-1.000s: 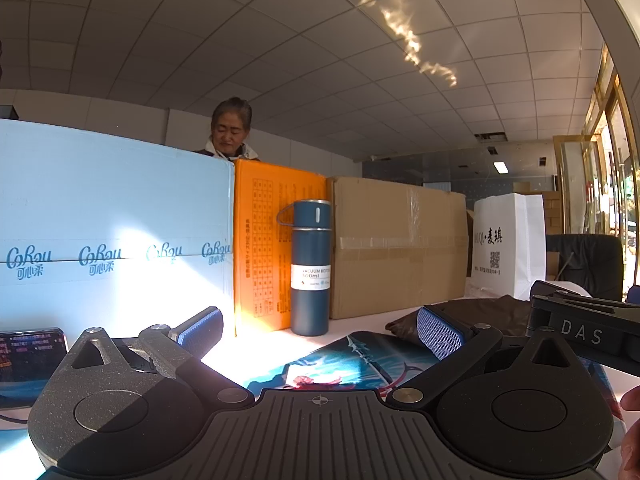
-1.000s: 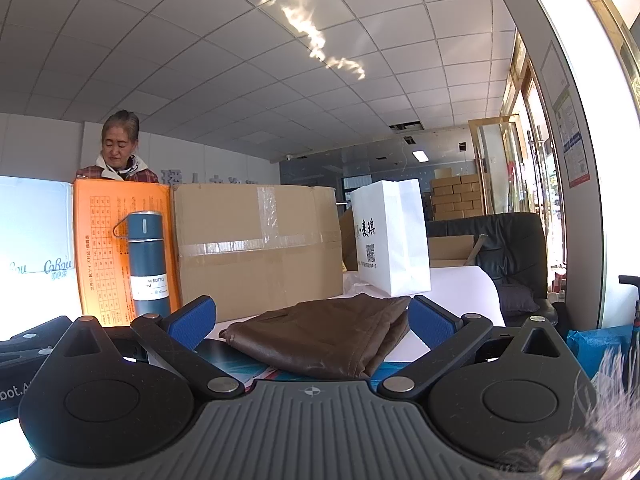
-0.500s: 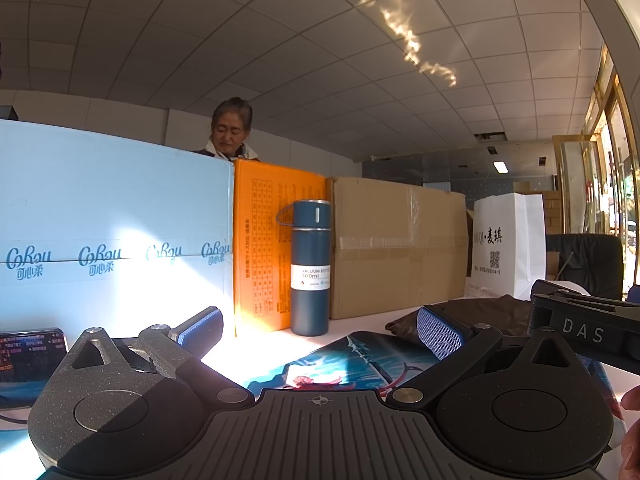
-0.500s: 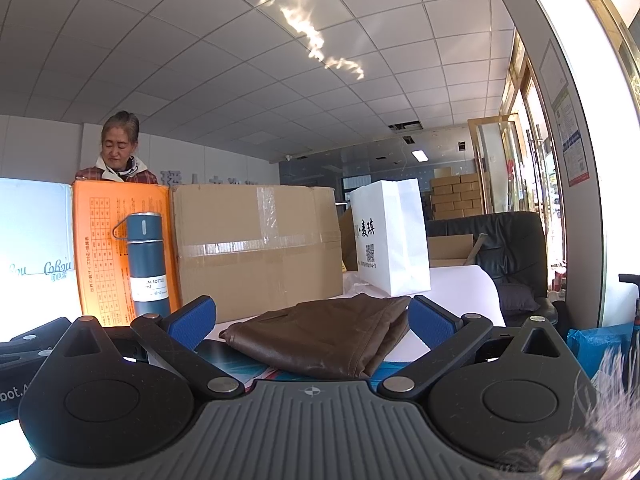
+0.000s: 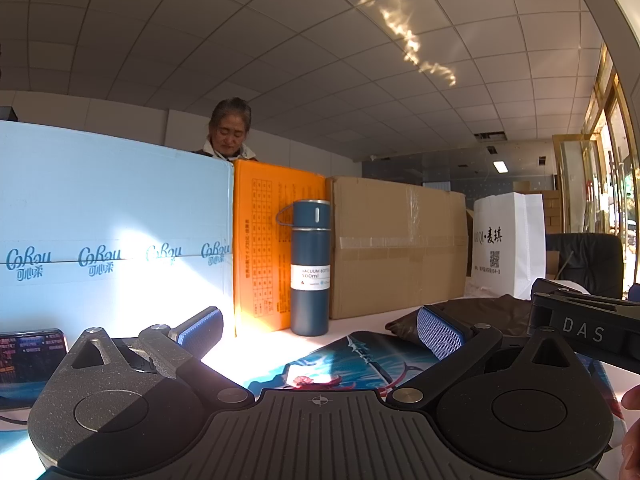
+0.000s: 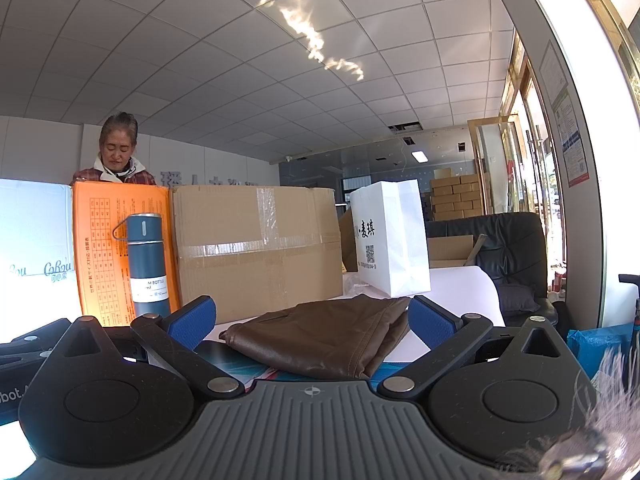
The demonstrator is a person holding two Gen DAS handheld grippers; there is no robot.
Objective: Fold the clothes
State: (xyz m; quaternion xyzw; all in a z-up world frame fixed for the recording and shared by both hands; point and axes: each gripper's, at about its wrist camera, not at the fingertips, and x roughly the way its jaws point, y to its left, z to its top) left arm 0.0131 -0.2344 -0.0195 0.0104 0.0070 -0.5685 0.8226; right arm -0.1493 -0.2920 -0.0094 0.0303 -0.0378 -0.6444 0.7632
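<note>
A dark brown garment point(image 6: 324, 338) lies bunched on the white table just ahead of my right gripper point(image 6: 312, 318), which is open and empty with its blue pads on either side of the view of it. The same garment point(image 5: 492, 314) shows at the right in the left wrist view, partly hidden by the right gripper's black body point(image 5: 584, 328). My left gripper point(image 5: 320, 330) is open and empty, low over a blue printed mat point(image 5: 340, 364).
A blue vacuum bottle point(image 5: 310, 268) stands in front of an orange box point(image 5: 276, 248), a pale blue box point(image 5: 112, 236) and a cardboard box point(image 6: 256, 248). A white paper bag point(image 6: 390, 240) stands at the right. A phone point(image 5: 28, 354) lies at left. A person point(image 6: 118, 152) stands behind the boxes.
</note>
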